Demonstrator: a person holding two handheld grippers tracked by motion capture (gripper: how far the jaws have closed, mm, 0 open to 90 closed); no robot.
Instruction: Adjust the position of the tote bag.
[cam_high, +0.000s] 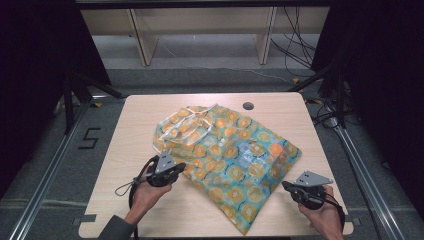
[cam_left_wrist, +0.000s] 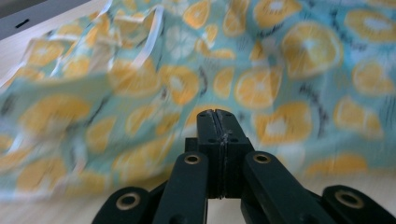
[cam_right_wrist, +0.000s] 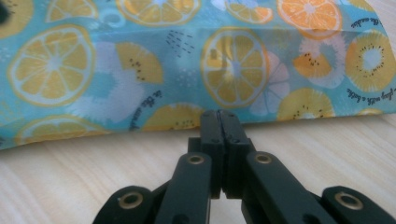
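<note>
A teal cloth bag (cam_high: 232, 155) printed with orange and lemon slices lies crumpled across the middle of the wooden table (cam_high: 280, 105), its handles toward the far left. My left gripper (cam_high: 181, 167) is at the bag's near left edge. In the left gripper view its jaws are pressed together with the tips (cam_left_wrist: 215, 113) in the blurred cloth (cam_left_wrist: 280, 70), shut on it. My right gripper (cam_high: 286, 186) is at the bag's near right edge. There the shut tips (cam_right_wrist: 219, 113) overlap the hem of the cloth (cam_right_wrist: 140, 60), which lies flat on the wood.
A round cable hole (cam_high: 248, 106) sits in the table's far side. Bare wood (cam_high: 135, 145) runs along the left, front and right of the bag. Metal rails (cam_high: 45, 175) flank the table, and cables (cam_high: 295, 45) hang beyond it.
</note>
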